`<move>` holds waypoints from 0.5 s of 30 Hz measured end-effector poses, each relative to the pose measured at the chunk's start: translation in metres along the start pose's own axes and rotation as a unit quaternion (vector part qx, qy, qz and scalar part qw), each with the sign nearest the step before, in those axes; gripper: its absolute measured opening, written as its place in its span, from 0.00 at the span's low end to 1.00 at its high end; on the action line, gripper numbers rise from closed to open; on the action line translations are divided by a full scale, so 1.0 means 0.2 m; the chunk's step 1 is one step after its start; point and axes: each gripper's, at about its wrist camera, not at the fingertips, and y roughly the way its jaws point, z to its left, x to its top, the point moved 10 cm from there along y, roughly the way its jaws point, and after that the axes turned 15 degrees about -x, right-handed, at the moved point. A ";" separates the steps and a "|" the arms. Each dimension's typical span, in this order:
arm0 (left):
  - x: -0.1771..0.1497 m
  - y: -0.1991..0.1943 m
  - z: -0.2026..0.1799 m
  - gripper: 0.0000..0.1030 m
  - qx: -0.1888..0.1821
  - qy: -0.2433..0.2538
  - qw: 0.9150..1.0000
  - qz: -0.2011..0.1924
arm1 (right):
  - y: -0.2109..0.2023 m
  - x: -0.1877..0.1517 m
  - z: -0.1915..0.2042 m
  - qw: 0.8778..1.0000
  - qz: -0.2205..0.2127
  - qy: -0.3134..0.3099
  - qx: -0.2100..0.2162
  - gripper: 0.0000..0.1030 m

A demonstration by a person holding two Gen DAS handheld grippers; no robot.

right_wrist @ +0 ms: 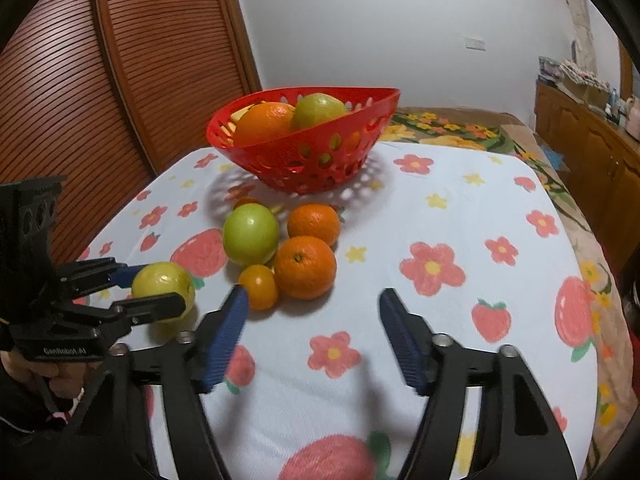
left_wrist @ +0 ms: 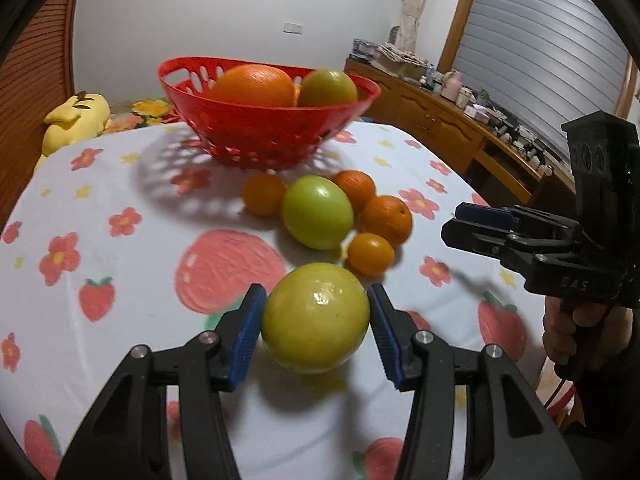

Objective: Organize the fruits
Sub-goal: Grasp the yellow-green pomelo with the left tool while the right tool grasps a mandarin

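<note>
My left gripper is shut on a yellow-green fruit and holds it just above the cloth; the same fruit shows in the right wrist view. A red basket at the back holds a big orange and a green fruit. In front of it lie a green apple and several small oranges. My right gripper is open and empty, just right of the pile.
The table has a white cloth with flowers and strawberries. A yellow plush lies at the back left. A wooden sideboard with clutter stands at the right, a slatted wooden door at the left.
</note>
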 end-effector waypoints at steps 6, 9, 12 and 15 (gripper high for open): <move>0.02 -0.03 0.02 0.50 0.005 -0.001 1.000 -0.010 | 0.06 0.04 0.05 1.000 0.006 -0.007 0.003 0.51; 0.03 -0.05 0.02 0.50 0.006 0.000 1.000 -0.013 | 0.10 0.05 0.06 1.000 0.011 -0.009 0.004 0.51; 0.02 -0.06 0.02 0.50 0.007 0.000 1.000 -0.014 | 0.13 0.07 0.07 1.000 0.015 -0.008 0.002 0.51; 0.03 -0.06 0.01 0.50 0.006 0.001 1.000 -0.014 | 0.16 0.08 0.08 1.000 0.021 -0.006 0.007 0.51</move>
